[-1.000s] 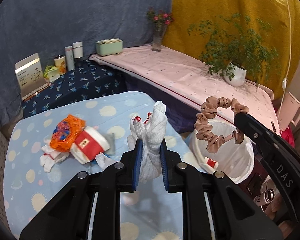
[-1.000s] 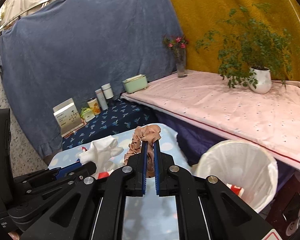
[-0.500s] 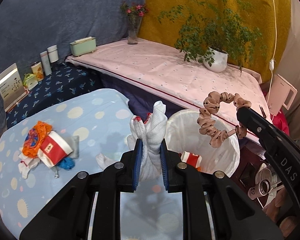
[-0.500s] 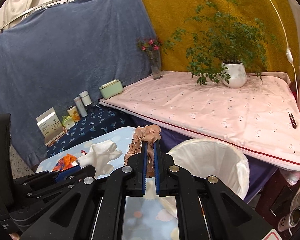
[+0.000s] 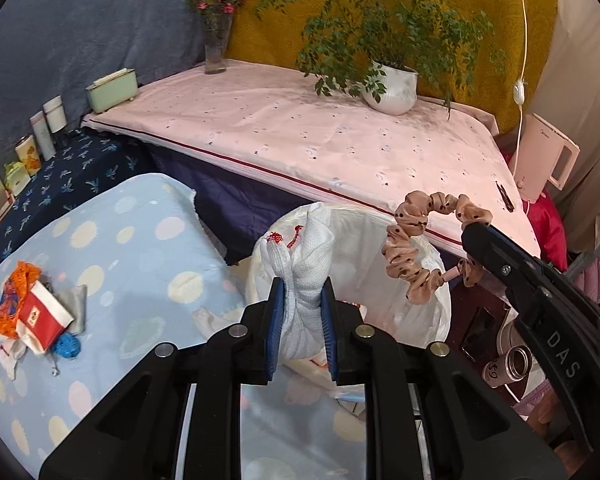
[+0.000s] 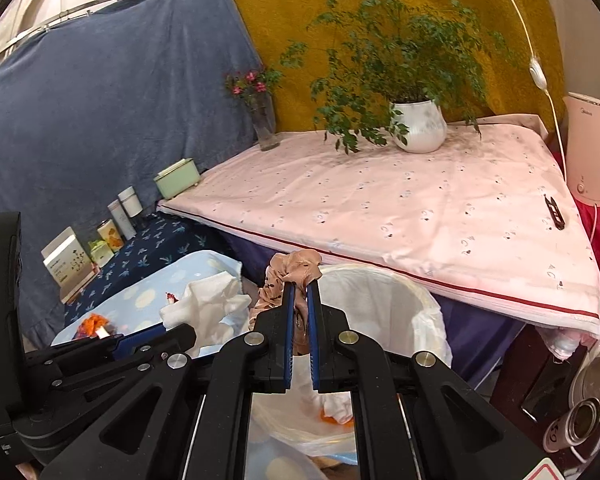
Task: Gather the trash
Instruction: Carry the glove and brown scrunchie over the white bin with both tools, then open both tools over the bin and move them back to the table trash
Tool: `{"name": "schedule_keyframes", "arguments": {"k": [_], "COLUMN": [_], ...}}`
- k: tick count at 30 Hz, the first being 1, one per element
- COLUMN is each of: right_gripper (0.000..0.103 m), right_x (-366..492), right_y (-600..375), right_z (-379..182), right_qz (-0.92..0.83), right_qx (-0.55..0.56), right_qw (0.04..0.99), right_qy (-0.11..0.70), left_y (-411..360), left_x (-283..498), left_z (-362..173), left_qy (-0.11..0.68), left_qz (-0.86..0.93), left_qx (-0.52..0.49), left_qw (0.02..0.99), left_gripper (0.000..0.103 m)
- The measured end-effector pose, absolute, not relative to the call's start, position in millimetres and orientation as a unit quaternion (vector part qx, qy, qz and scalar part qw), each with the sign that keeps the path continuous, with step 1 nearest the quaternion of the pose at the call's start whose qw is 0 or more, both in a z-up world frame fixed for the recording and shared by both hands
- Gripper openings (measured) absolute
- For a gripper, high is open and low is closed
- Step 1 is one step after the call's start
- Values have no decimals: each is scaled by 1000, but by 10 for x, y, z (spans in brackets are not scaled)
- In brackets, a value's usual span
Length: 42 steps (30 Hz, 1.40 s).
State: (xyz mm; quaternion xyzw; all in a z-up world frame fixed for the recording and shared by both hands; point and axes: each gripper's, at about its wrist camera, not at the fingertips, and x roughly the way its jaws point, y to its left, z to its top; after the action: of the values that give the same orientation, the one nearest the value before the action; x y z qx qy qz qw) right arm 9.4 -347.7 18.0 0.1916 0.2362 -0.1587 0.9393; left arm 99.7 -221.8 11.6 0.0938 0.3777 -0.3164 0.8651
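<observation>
My left gripper (image 5: 301,292) is shut on a white knitted glove (image 5: 304,264) with red stitching, held upright over the near rim of the white-lined trash bin (image 5: 432,320). My right gripper (image 6: 300,292) is shut on a tan dotted scrunchie (image 6: 290,272), which hangs over the bin (image 6: 384,300) too. In the left wrist view the scrunchie (image 5: 416,248) loops out from the right gripper's tip (image 5: 470,236). In the right wrist view the glove (image 6: 208,304) shows at left. Some trash lies inside the bin.
On the light blue dotted table (image 5: 140,248) lies a pile at left: orange wrapper (image 5: 16,292), red-and-white pack (image 5: 40,320), blue scrap (image 5: 66,346). A pink-covered bench (image 5: 300,136) carries a potted plant (image 5: 392,84), a vase and a green box. A kettle (image 6: 588,148) stands right.
Both grippers have swung right from over the table to over the bin, keeping hold of the glove and the scrunchie. The trash pile has slid to the left edge of view.
</observation>
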Motion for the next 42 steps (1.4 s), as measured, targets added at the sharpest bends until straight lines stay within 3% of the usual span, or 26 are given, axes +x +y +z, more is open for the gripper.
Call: {"name": "schedule_keyframes", "arguments": {"k": [8, 10, 12, 13, 20, 42], "right_gripper": [8, 10, 14, 14, 32, 43], "right_x": [140, 170, 193, 206, 280, 421], "right_y": [-3710, -3747, -3757, -3762, -3727, -2994], "right_z": [35, -9, -31, -44, -80, 169], "right_qz": [-174, -175, -179, -180, -179, -127], "right_qx": [203, 207, 208, 208, 202, 170], "right_qw": [932, 930, 928, 928, 928, 945], "right_qy": [245, 250, 252, 253, 256, 251], "left_y": [-2416, -2434, -2430, -2414, -2318, -1444], "left_x": [1080, 1099, 1111, 1115, 1168, 1258], "left_z": [3, -14, -12, -9, -36, 57], "left_qy": [387, 386, 379, 373, 373, 368], "left_qz": [-328, -326, -317, -312, -299, -239], "left_qx": [98, 97, 97, 96, 100, 62], "left_qw": [856, 858, 864, 868, 872, 896], "left_gripper": [21, 31, 55, 58, 60, 60]}}
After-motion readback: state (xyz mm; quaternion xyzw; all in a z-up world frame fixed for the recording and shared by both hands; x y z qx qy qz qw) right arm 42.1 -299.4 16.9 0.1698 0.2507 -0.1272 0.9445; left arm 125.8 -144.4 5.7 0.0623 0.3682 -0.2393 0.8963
